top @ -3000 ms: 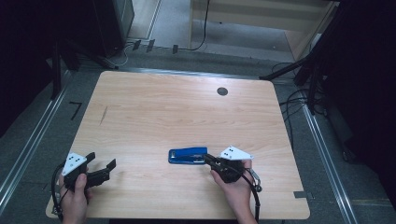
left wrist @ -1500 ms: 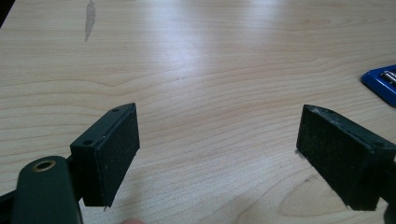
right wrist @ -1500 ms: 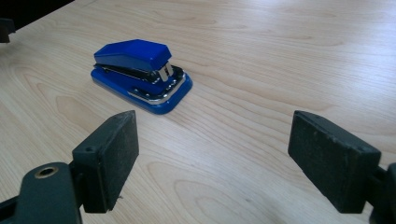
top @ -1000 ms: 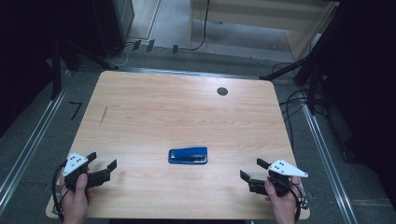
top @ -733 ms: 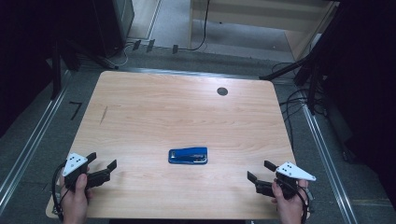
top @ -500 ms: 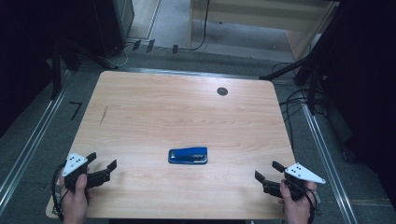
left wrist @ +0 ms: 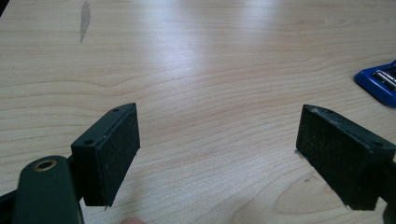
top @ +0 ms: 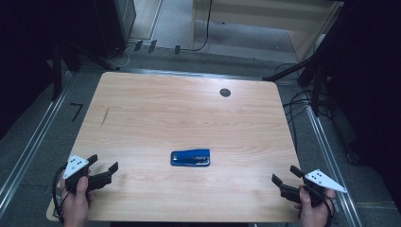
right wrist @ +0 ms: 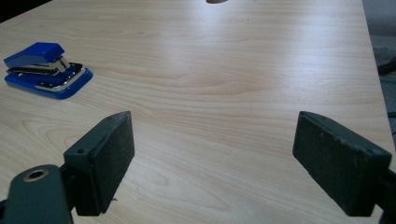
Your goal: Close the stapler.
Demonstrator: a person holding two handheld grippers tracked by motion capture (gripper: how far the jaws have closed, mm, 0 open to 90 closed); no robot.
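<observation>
A pale wooden table (top: 189,123) is standing on a grey floor, with dark equipment crowding in around it and cables trailing along the far edge. A small dark round grommet (top: 225,92) is sitting in the tabletop toward one o'clock from the middle.

A blue stapler (top: 190,157) is lying flat on the wood, a little toward six o'clock from the table's centre, and nothing is touching it. As a judgement, the handling of the stapler looks either finished or not yet begun: it is resting squarely on its base, and both hands are waiting at the near corners, so what is left depends on whether another grasp is wanted.

The left gripper (top: 104,174) is hovering near the corner at seven o'clock, its jaws spread wide and holding nothing. In the left gripper view the stapler (left wrist: 379,81) is peeking in at two o'clock, well apart from the pads.

The right gripper (top: 284,181) is hovering near the corner at five o'clock, its jaws likewise spread wide and empty. In the right gripper view the stapler (right wrist: 45,70) is lying at ten o'clock, well apart from the claw, with bare wood between them.
</observation>
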